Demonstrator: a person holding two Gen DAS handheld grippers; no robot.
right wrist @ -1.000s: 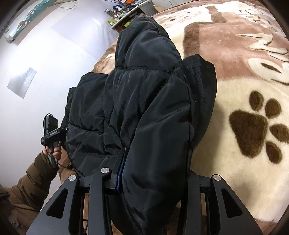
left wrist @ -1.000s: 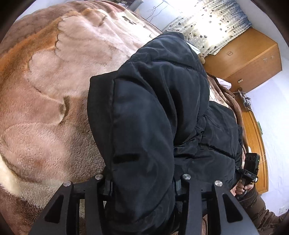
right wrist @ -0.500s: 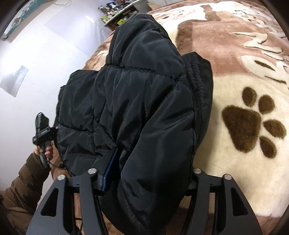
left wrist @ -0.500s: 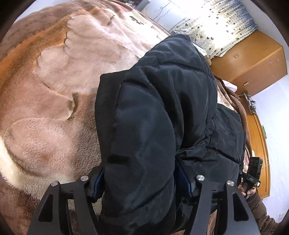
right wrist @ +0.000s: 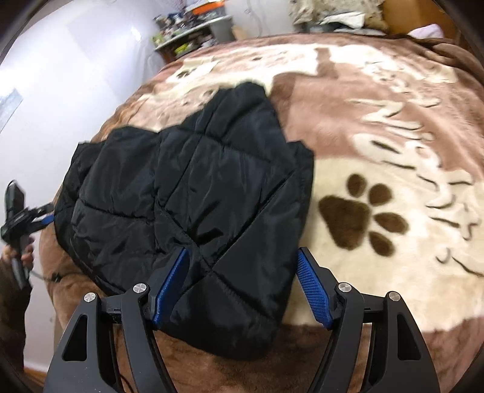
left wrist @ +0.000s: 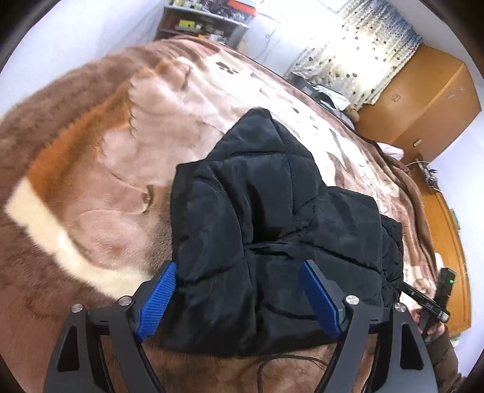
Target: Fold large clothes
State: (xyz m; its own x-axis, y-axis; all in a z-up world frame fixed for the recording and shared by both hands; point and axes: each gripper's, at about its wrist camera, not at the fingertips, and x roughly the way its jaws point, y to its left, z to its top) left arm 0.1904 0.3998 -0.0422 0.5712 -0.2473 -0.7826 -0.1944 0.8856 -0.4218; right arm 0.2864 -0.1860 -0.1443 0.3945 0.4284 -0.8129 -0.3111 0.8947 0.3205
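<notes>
Left wrist view: my left gripper point(left wrist: 239, 294) stands wide open over the near edge of a black quilted jacket point(left wrist: 272, 229), its blue pads point(left wrist: 155, 302) spread to either side of the padding and clamping nothing. The jacket lies folded in a bulky heap on a plush brown-and-cream blanket point(left wrist: 99, 169) that covers the bed, with one quilted end pointing away toward the far side. At the right edge my right gripper point(left wrist: 435, 302) shows small, beside the jacket's other corner, a hand in a brown sleeve around its handle. Behind the bed stand a cluttered shelf point(left wrist: 205, 24), a spotted curtain point(left wrist: 366, 51) lit from behind, and a wooden wardrobe point(left wrist: 429, 99).

Right wrist view: my right gripper point(right wrist: 242, 288) is likewise spread wide, its ribbed blue pads point(right wrist: 313, 290) apart; the left pad lies against the jacket point(right wrist: 193, 193) fabric, the right one sits just off its edge above the blanket point(right wrist: 393, 121), and I have hold of nothing. The jacket rests flat and doubled over on the blanket, just beside a large dark paw print point(right wrist: 360, 217) in the pattern. Far left, my left gripper point(right wrist: 27, 216) appears at the jacket's other corner, a flash of blue at its tip; from here I cannot tell how wide it stands. A pale wall point(right wrist: 60, 75) rises behind it.
</notes>
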